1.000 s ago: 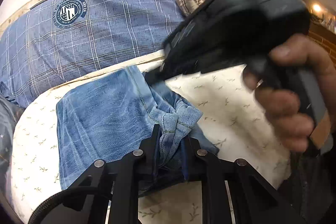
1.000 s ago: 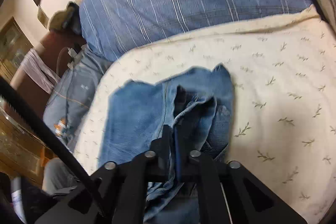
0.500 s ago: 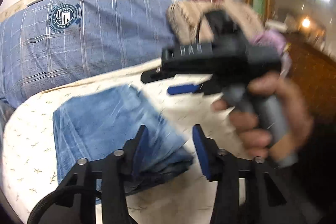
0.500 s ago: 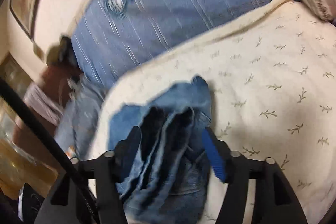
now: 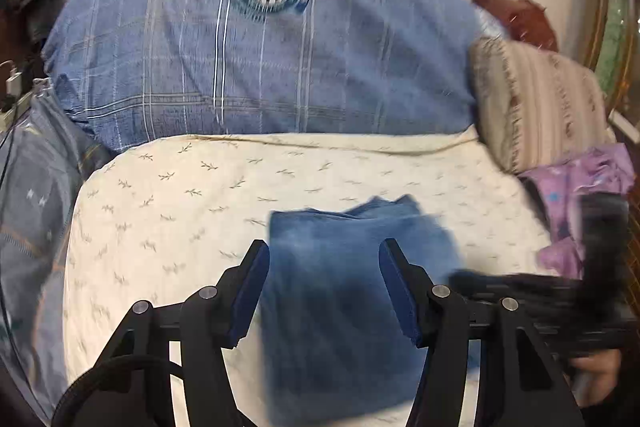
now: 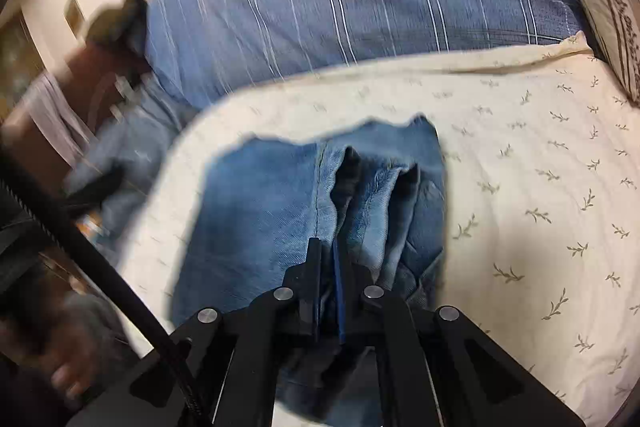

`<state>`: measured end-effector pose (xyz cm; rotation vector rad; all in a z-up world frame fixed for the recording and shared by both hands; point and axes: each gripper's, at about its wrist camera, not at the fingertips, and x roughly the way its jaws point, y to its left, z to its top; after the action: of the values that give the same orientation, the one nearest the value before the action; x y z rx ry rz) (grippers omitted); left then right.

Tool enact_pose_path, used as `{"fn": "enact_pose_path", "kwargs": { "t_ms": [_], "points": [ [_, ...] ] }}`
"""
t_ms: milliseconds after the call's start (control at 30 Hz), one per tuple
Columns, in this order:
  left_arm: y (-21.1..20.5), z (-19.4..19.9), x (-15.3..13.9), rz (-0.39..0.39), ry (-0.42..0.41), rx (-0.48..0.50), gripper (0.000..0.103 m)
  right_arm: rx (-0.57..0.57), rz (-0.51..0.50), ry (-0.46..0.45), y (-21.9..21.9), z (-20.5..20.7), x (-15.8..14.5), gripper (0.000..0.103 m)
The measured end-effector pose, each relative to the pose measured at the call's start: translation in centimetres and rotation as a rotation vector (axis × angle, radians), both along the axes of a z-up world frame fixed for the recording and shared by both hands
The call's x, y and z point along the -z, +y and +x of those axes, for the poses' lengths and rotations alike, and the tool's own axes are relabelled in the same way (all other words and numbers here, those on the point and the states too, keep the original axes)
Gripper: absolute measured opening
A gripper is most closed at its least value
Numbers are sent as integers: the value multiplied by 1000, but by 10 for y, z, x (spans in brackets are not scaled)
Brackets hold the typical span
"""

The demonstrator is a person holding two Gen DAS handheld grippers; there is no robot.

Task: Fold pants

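Blue jeans point(image 5: 352, 307) lie folded into a thick block on the cream leaf-print sheet point(image 5: 180, 207). My left gripper point(image 5: 325, 251) hovers above them with its jaws opening. The denim shows in the gap below, and the pads do not touch it. In the right wrist view the jeans point(image 6: 260, 211) show several stacked fold edges running toward my right gripper point(image 6: 326, 247). Its fingers stand almost together, and a thin fold of denim seems pinched between them. A hand point(image 5: 596, 367) holds the blurred right gripper at the lower right of the left wrist view.
A large blue plaid pillow point(image 5: 260, 67) fills the back of the bed. A striped beige pillow point(image 5: 540, 99) and a purple cloth point(image 5: 580, 179) sit at the right. Grey-blue bedding point(image 5: 36, 207) hangs at the left edge. A black cable point(image 6: 100, 267) crosses the right wrist view.
My left gripper let go of the bunched denim, opened wide and drew back. The jeans now lie flat and folded. My right gripper opened, then shut again at the fold edges.
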<state>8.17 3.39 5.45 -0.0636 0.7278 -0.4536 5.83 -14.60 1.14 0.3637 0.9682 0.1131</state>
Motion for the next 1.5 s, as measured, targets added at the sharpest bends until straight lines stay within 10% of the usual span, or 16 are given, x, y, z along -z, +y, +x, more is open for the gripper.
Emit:
{"fn": "enact_pose_path", "kwargs": {
  "t_ms": [300,433,667,967,1267,1400,1500],
  "points": [
    [21,74,80,-197,381,-5,58,16,94,76,-18,7,25,11],
    [41,105,72,-227,375,-29,63,114,194,-13,-43,-1,10,94],
    [30,131,111,-365,521,-35,67,199,368,129,-72,20,63,94],
    [22,106,90,-380,417,3,23,127,198,118,-52,22,56,33],
    [50,128,29,-315,294,-57,21,-7,180,28,-42,82,9,30],
    [55,148,81,-322,377,-104,29,-25,188,64,-42,113,44,31],
    [59,152,106,-362,468,-186,46,56,257,110,-54,111,88,53]
  ]
}}
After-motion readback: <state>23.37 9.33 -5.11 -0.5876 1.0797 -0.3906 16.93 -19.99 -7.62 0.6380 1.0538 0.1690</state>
